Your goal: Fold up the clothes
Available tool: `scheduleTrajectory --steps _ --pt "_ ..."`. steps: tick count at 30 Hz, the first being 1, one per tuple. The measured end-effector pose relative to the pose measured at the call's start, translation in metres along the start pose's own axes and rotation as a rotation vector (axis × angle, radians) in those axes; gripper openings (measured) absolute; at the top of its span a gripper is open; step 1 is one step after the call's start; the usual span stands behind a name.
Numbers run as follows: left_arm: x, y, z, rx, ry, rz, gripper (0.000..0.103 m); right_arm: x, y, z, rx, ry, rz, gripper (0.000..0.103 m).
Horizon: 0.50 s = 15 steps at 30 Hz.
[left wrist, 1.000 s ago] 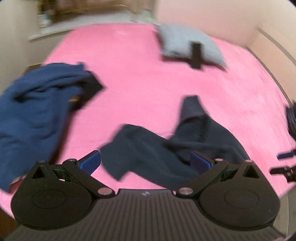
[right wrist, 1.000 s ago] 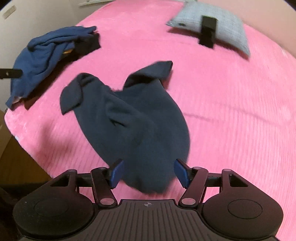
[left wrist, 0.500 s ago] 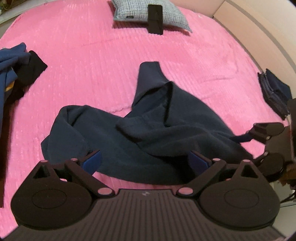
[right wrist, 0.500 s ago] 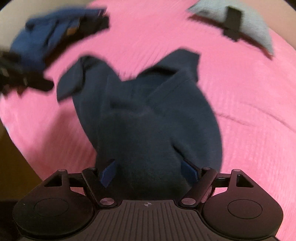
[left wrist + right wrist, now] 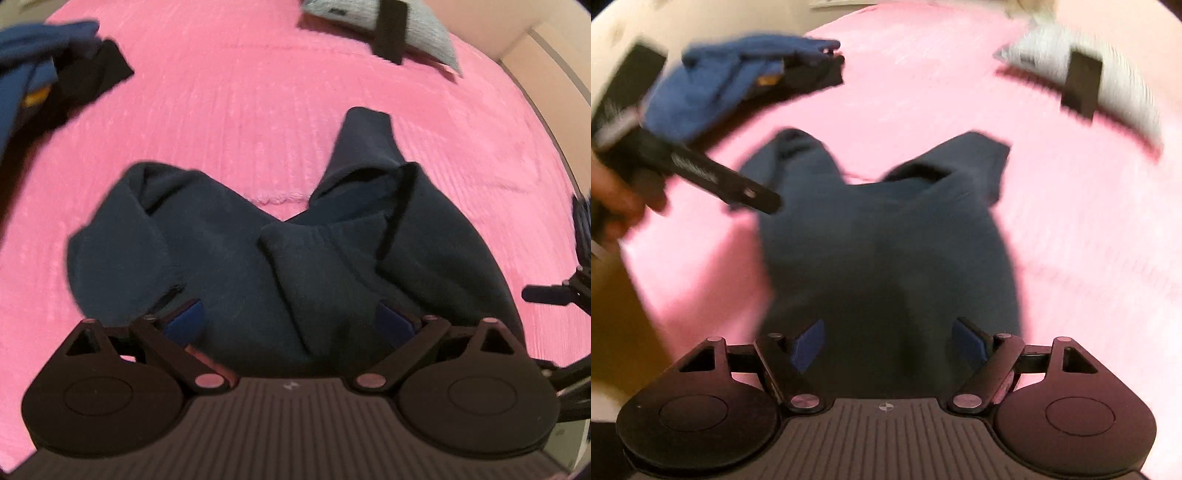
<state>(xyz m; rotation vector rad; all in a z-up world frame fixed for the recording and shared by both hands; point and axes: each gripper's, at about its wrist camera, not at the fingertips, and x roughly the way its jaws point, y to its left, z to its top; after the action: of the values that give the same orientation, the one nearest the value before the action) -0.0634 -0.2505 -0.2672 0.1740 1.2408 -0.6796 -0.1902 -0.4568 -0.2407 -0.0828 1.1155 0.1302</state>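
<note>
Left wrist view: a dark navy garment (image 5: 295, 251) was seen crumpled near the front edge of the pink bedspread (image 5: 258, 110), two sleeve-like ends pointing toward the far edge. The left gripper (image 5: 291, 321) was held with its fingers spread wide over the garment's near part, nothing clamped between them. A blue clothes pile (image 5: 26, 74) was seen at the far left edge, and a grey pillow (image 5: 424, 18) at the far edge. From the right wrist view, the right gripper (image 5: 890, 339) was likewise spread apart above the garment's near hem, though heavy blur was noted.
</note>
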Motion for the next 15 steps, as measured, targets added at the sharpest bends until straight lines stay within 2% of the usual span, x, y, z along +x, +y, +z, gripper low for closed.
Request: scheduleTrajectory --steps 2,3,4,5,6,7,8,10,13,15 --pt "0.020 -0.001 0.002 -0.022 -0.001 -0.005 0.092 0.024 -0.003 -0.004 -0.117 0.005 -0.007 0.079" --pt "0.030 -0.002 0.002 -0.027 0.003 -0.008 0.087 0.021 -0.010 -0.007 -0.094 -0.005 -0.009 0.079" --pt "0.039 -0.003 0.002 -0.030 0.014 -0.009 0.075 0.012 -0.019 -0.011 -0.047 -0.020 -0.012 0.077" --pt "0.044 -0.003 0.002 -0.027 0.025 -0.007 0.058 0.004 -0.028 -0.014 0.000 -0.034 -0.014 0.067" --pt "0.048 -0.004 0.002 -0.023 0.036 -0.004 0.044 -0.005 -0.036 -0.017 0.047 -0.049 -0.016 0.039" --pt "0.051 -0.005 0.002 -0.020 0.046 0.000 0.017 -0.013 -0.045 -0.021 0.094 -0.063 -0.018 0.015" --pt "0.048 -0.007 0.002 -0.007 0.047 0.015 0.003 -0.021 -0.054 -0.024 0.141 -0.078 -0.020 0.012" --pt "0.025 -0.010 0.005 0.023 0.011 0.018 0.003 -0.038 -0.072 -0.031 0.236 -0.107 -0.025 0.005" --pt "-0.029 -0.018 0.018 0.086 -0.071 -0.009 0.003 -0.064 -0.098 -0.041 0.377 -0.150 -0.031 0.005" --pt "-0.069 -0.026 0.029 0.165 -0.141 -0.020 0.002 -0.081 -0.116 -0.047 0.471 -0.179 -0.035 0.005"
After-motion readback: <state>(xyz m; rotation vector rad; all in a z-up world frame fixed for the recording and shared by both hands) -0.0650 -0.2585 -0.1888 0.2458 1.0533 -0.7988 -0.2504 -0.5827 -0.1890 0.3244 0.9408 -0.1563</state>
